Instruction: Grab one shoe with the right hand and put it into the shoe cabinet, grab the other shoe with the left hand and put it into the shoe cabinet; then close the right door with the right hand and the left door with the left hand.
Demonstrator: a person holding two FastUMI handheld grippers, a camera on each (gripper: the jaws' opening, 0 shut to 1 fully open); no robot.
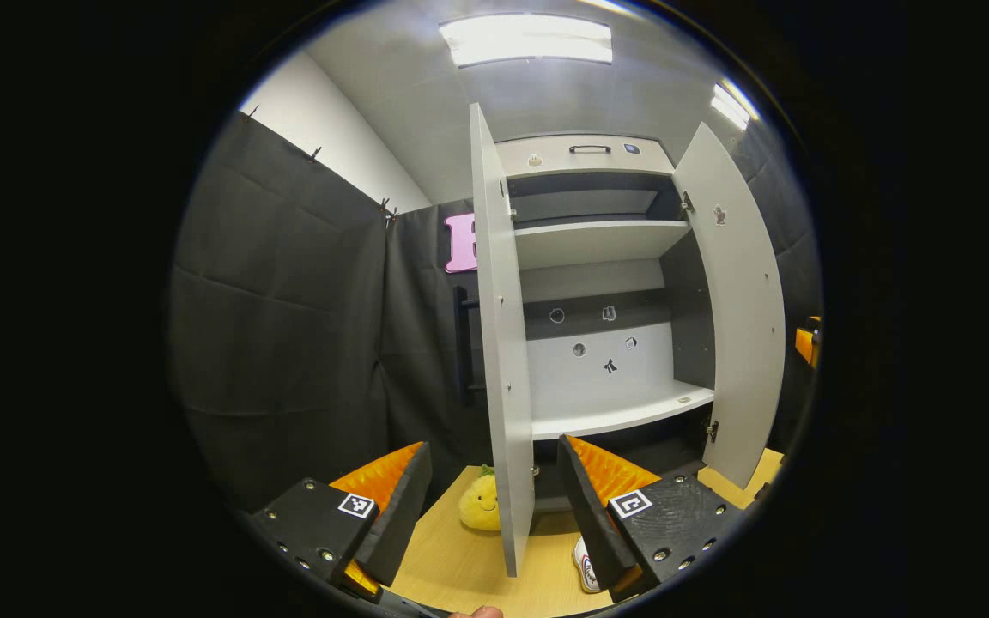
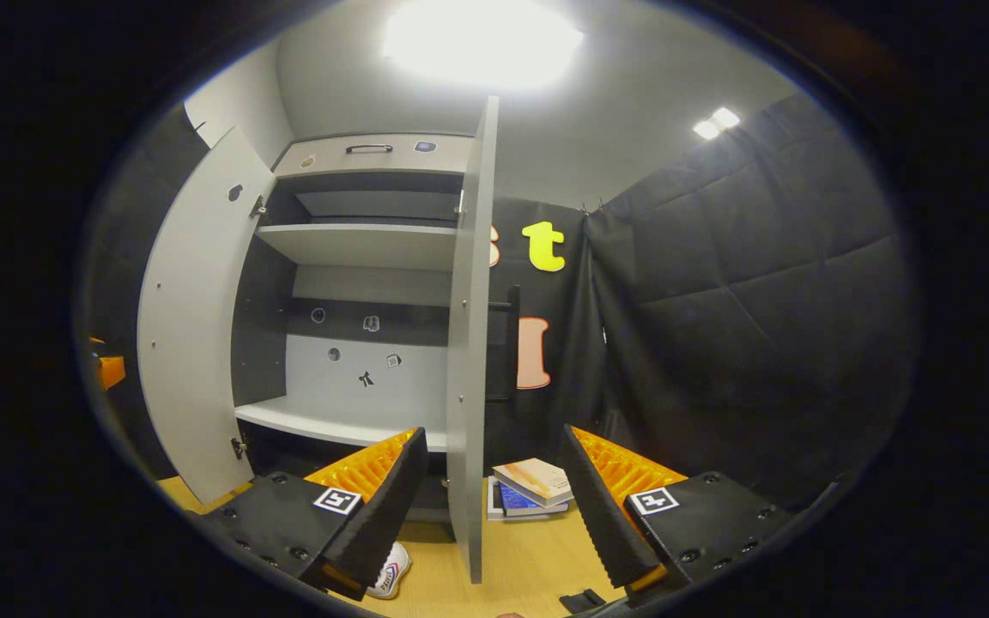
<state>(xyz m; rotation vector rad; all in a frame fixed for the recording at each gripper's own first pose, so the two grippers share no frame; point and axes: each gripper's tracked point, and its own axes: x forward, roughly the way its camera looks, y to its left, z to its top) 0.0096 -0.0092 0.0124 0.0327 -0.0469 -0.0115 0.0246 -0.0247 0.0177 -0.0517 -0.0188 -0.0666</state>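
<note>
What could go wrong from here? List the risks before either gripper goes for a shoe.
1. Both cabinet doors, left door and right door, stand open edge-on just ahead of the open left gripper and right gripper; a forward reach may knock them.
2. The shoe lies low, partly hidden behind a finger, so the grasp may miss.
3. The plush toy and books lie nearby and could be bumped.
</note>
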